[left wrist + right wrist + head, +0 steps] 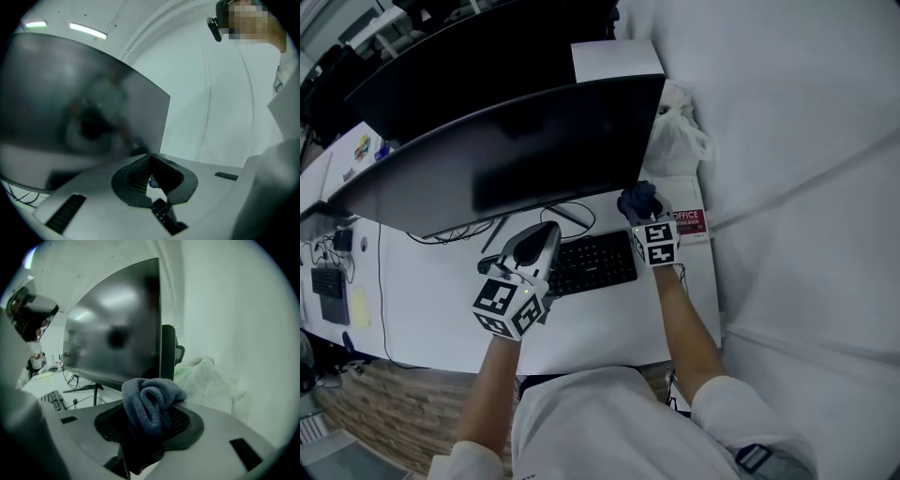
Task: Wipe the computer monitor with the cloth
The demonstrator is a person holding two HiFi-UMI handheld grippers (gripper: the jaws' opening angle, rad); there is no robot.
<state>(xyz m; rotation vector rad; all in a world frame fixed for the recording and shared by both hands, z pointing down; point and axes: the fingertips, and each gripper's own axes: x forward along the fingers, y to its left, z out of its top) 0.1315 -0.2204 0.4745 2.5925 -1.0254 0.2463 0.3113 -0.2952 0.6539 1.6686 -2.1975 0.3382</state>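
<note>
Right gripper (641, 210) pinched the bunched cloth (151, 404), near the monitor (516, 155) at its lower right corner. Left gripper (150, 161) pressed together, empty. Step judged: approach; next, cloth pressed flat to screen.

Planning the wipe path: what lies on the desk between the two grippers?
The black keyboard lies between the left gripper and the right gripper, which holds the cloth; the head view shows it.

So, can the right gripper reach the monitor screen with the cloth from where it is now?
Probably yes: the right gripper, shut on the cloth, sits near the monitor's lower right corner, and nothing stands between them.
</note>
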